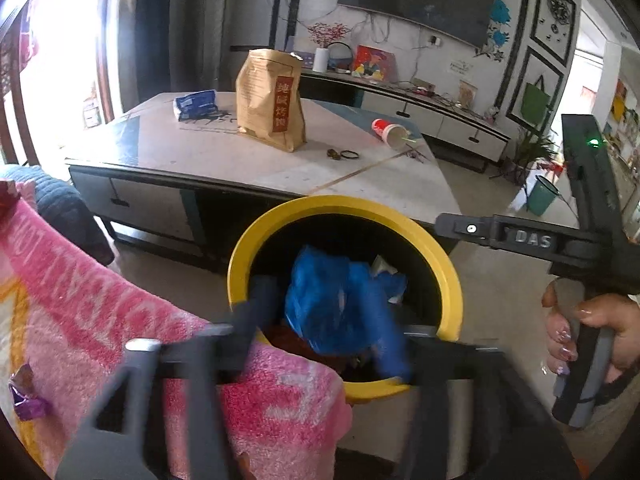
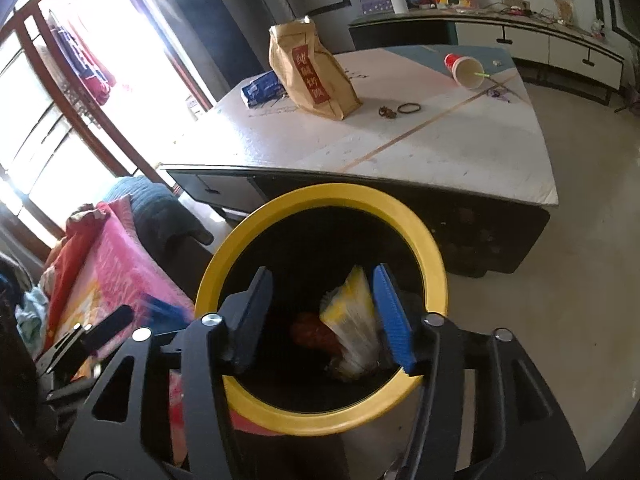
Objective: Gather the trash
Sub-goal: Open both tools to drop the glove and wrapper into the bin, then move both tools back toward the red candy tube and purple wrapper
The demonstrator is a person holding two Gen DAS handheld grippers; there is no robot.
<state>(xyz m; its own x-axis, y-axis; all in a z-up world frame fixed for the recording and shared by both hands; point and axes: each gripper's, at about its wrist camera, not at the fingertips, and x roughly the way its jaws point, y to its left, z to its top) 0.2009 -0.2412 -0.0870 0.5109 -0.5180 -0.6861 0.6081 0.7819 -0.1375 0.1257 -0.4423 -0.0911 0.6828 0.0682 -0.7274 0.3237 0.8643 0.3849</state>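
A yellow-rimmed black trash bin [image 1: 448, 268] stands on the floor in front of a low table; it also shows in the right wrist view [image 2: 400, 208]. My left gripper [image 1: 332, 312] hangs over the bin with its jaws wide apart, and a crumpled blue plastic bag [image 1: 336, 300] lies blurred between them, apart from the left finger. My right gripper [image 2: 324, 304] is open over the bin, with a yellow and white wrapper [image 2: 352, 316] beside its blue right finger [image 2: 392, 320]. Red trash [image 2: 312, 332] lies inside the bin.
On the table [image 2: 440, 148] stand a brown paper bag [image 2: 312, 76], a blue packet [image 2: 260, 88], a tipped red paper cup [image 2: 464, 68] and a hair band [image 2: 408, 108]. A pink blanket [image 1: 100, 320] with a purple wrapper [image 1: 28, 400] lies left. A teal bucket [image 1: 540, 196] stands far right.
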